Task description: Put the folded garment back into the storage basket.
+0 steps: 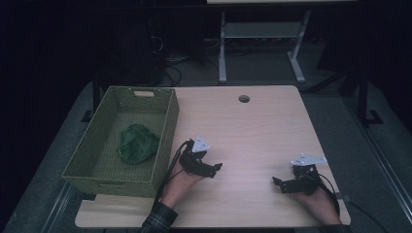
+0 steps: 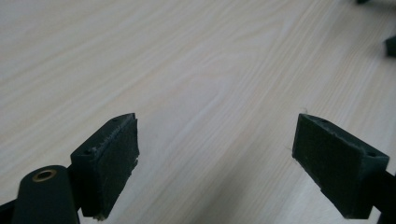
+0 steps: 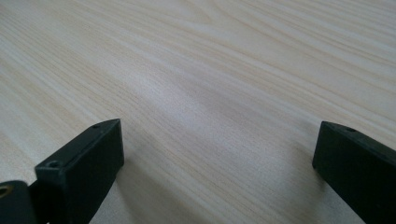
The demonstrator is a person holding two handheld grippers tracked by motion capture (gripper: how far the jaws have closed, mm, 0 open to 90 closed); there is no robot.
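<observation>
We see matt pale wood-grain table (image 1: 262, 126), woven green basket (image 1: 104, 165) far left, soft green cloth (image 1: 137, 143) inside.

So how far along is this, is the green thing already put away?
It looks so: the green cloth lies inside the woven basket. Nothing is in hand; the left tool and right tool both rest open over the bare table. I see nothing left to pick up, so it looks finished.

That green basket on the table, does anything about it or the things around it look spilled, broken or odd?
Nothing stands out. The basket sits squarely at the table's left edge, with a crumpled green cloth inside. Both the left gripper and right gripper are open and hold nothing.
</observation>
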